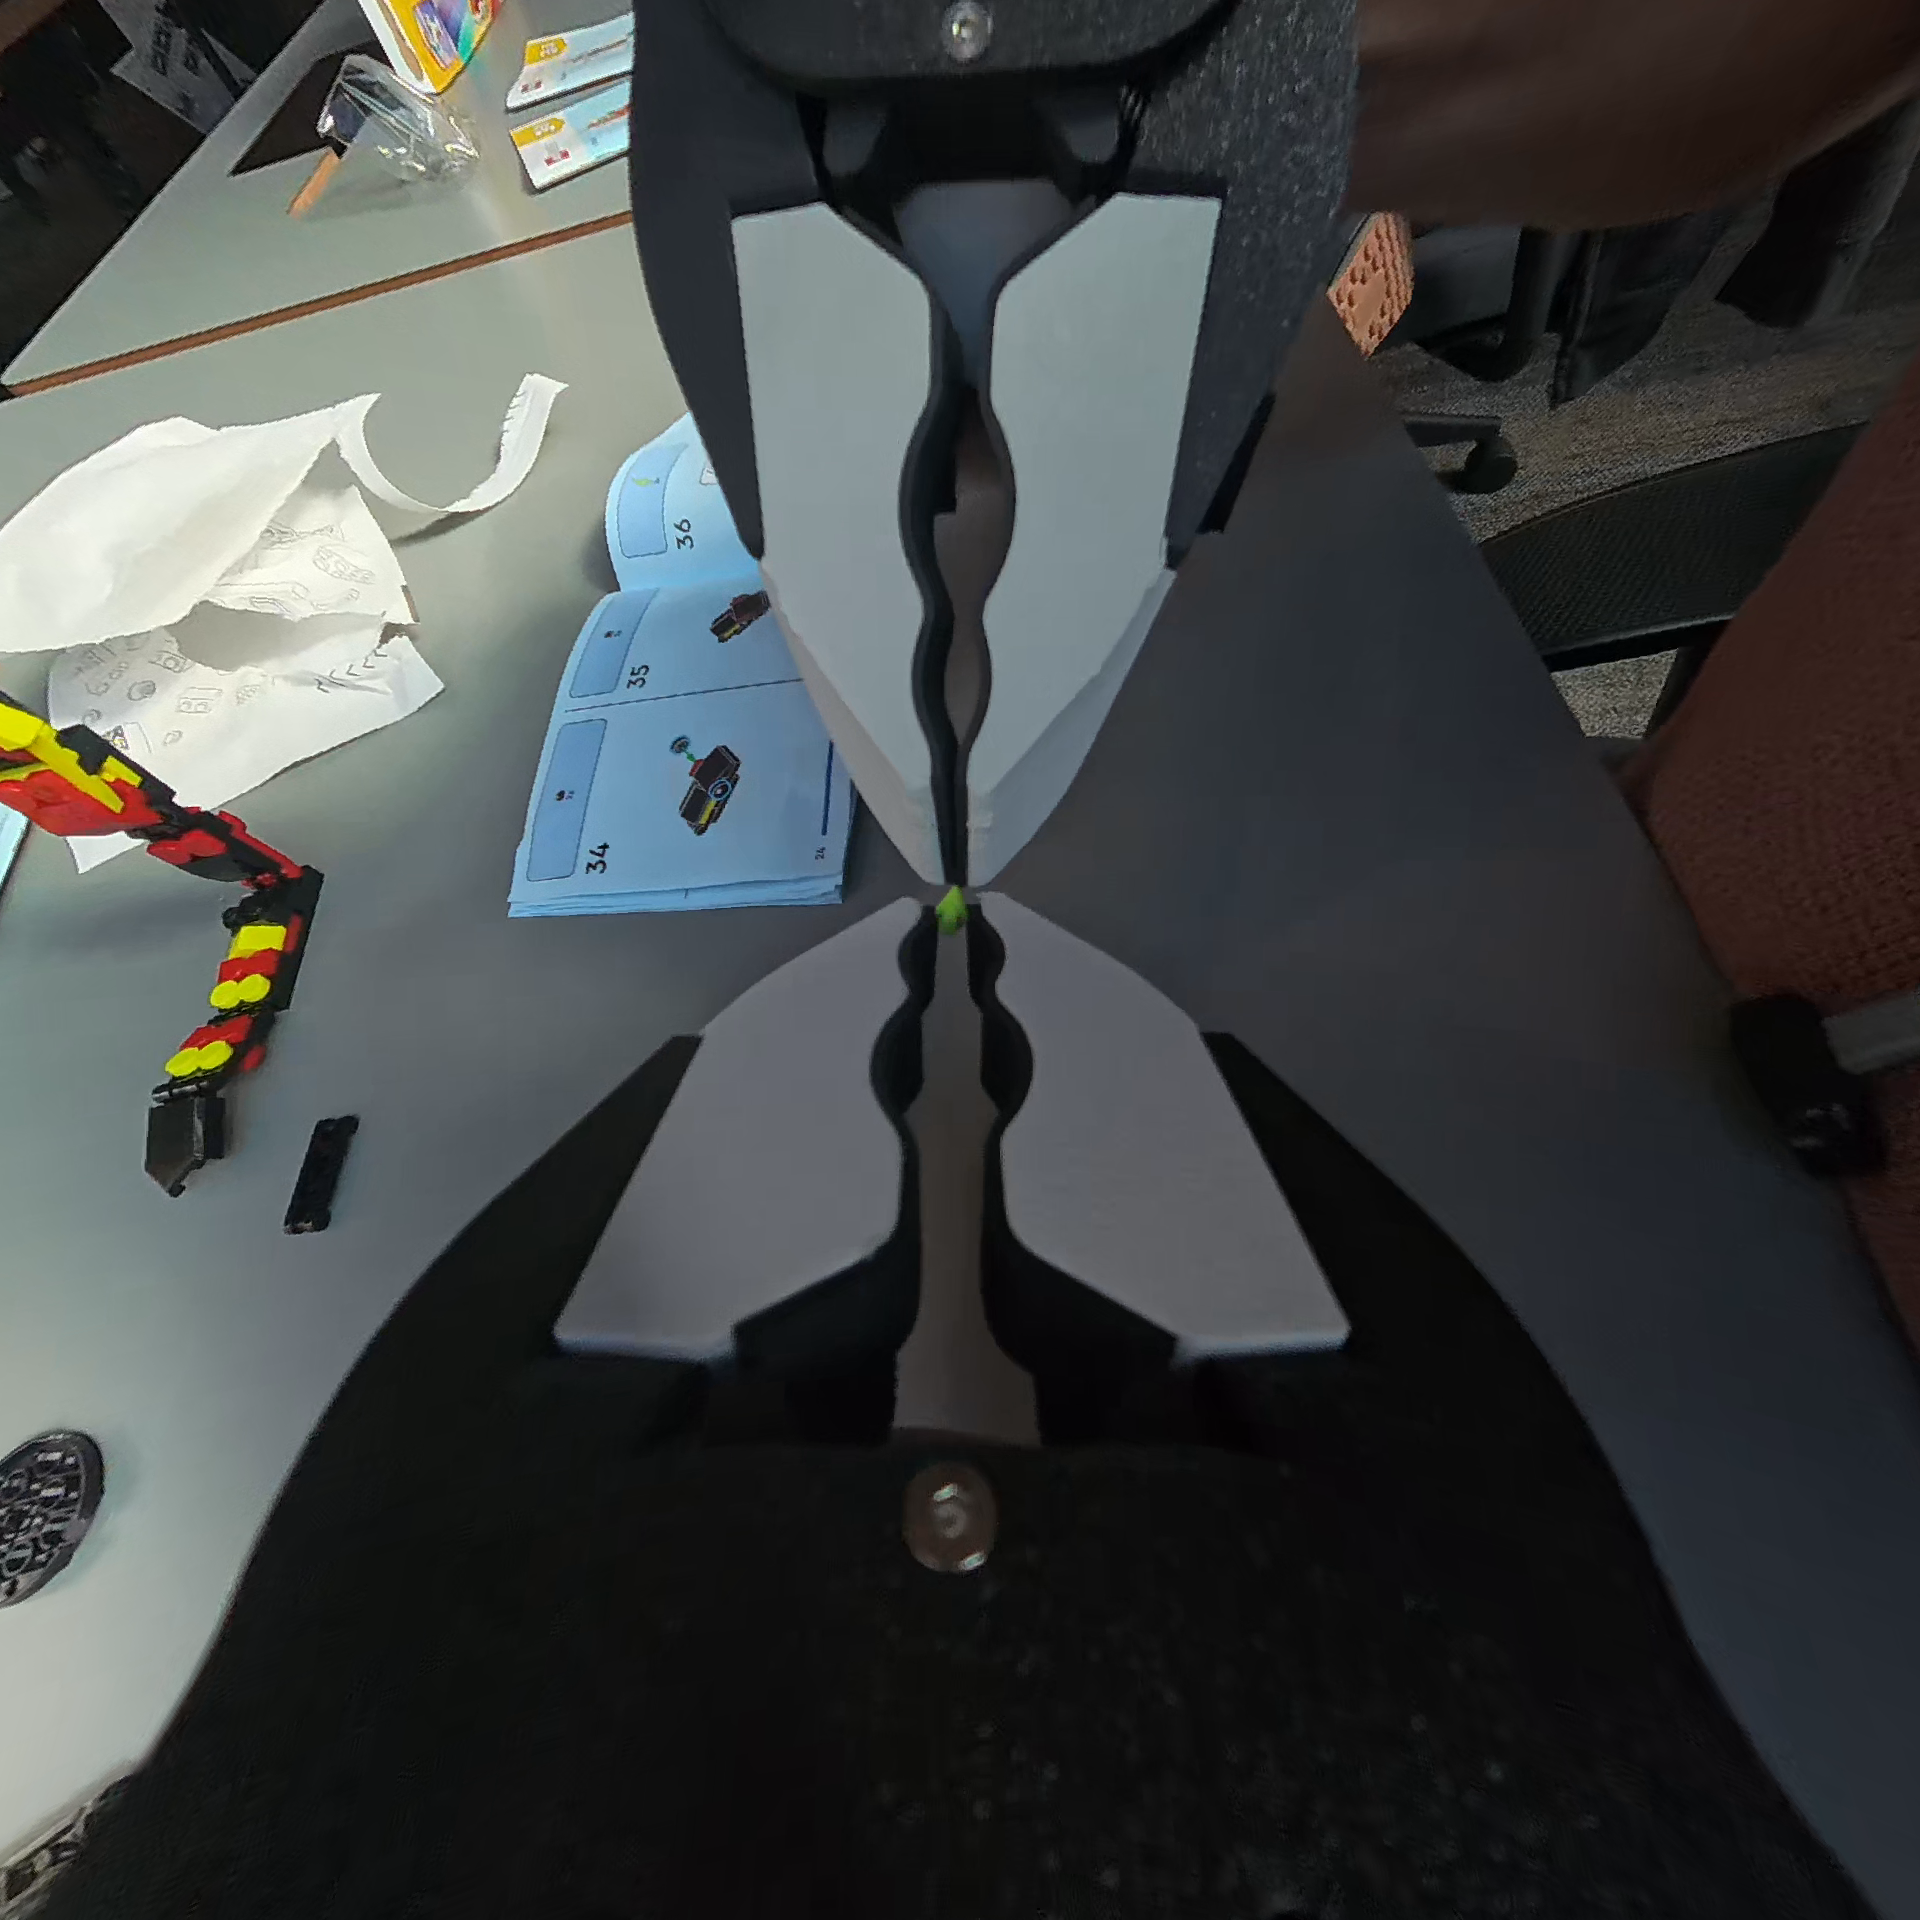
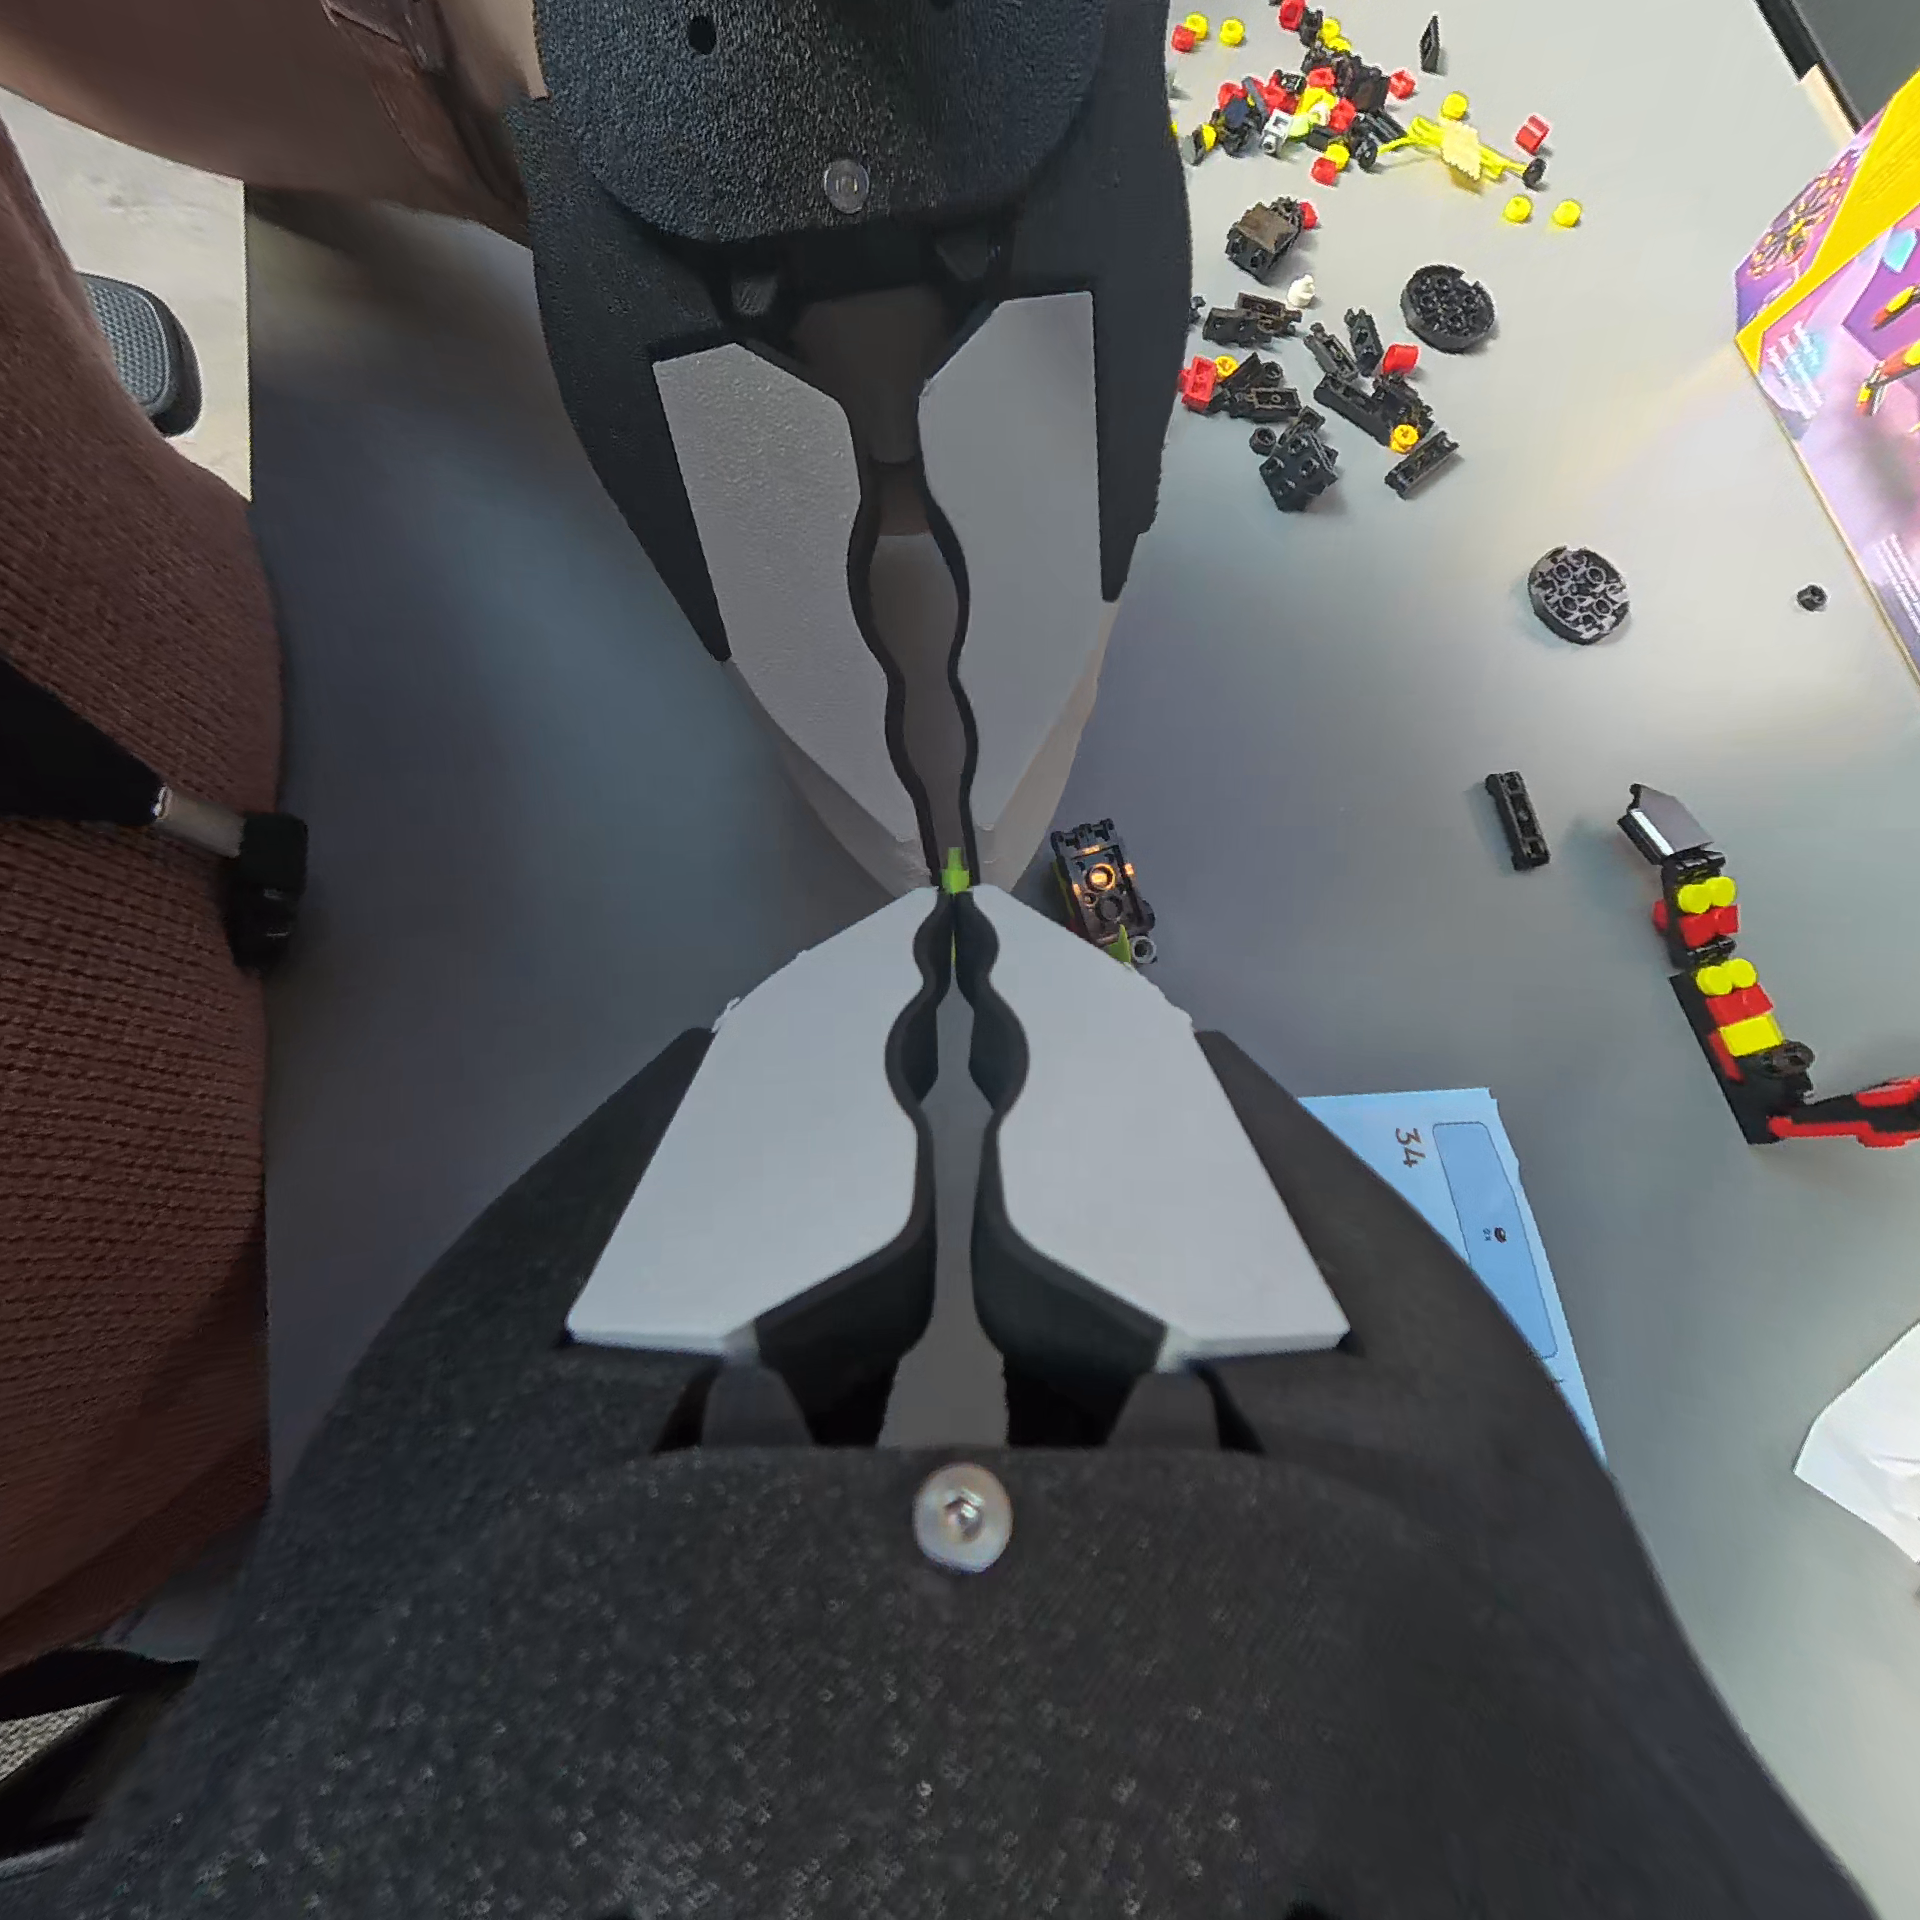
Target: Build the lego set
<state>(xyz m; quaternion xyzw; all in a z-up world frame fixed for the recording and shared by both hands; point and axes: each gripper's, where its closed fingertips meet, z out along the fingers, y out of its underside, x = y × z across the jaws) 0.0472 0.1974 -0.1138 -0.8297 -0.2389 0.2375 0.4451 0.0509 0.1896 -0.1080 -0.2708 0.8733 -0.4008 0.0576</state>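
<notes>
My two grippers meet tip to tip above the grey table [image 1: 520, 1039]. A tiny lime-green piece [image 1: 951, 906] sits pinched at the meeting point; it also shows in the right wrist view [image 2: 954, 871]. My left gripper [image 1: 948, 920] is shut on it. My right gripper [image 2: 951, 914] is shut too, with a green sliver between its tips. The right gripper [image 1: 951, 868] comes in from the top of the left view, and the left gripper [image 2: 951, 857] from the top of the right view. A red, yellow and black lego build [image 1: 249, 935] [image 2: 1725, 997] lies on the table.
An open blue instruction booklet [image 1: 675, 748] [image 2: 1475, 1226] lies under the grippers. A small black sub-assembly [image 2: 1101, 883] sits just right of the tips. Loose pieces [image 2: 1330, 260], black discs [image 2: 1579, 594], a black bar [image 1: 322, 1174], torn white paper [image 1: 208, 582] and the box [image 2: 1849, 364] surround them. A brown chair [image 2: 104, 935] stands at the table edge. Less than 4 cm separates the two grippers' tips.
</notes>
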